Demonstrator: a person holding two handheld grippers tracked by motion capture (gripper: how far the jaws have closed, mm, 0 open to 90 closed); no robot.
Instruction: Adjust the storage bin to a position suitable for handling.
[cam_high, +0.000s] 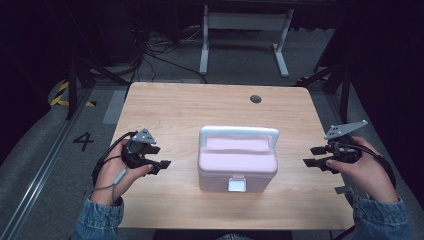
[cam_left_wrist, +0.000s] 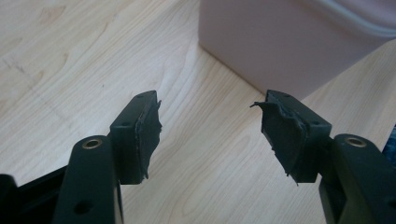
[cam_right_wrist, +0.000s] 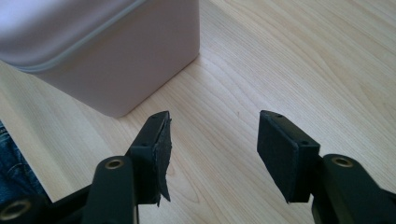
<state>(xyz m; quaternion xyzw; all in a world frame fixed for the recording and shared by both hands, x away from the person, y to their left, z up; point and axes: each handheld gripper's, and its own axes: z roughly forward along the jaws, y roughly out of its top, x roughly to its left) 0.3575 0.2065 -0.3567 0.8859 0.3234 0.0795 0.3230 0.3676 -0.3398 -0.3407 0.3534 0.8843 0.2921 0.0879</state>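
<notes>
Pink box (cam_high: 237, 162) sits between left gripper (cam_high: 159, 165) and right gripper (cam_high: 311, 156), both gaping empty.

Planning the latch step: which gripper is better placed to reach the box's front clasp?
Left, marginally: the left gripper sits closer to the pink box and its white clasp than the right gripper. Both are open and empty.

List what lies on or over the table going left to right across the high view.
Left hand-held gripper with open jaws → pink plastic box with a white handle and front latch → right hand-held gripper with open jaws, all over the light wooden table.
</notes>
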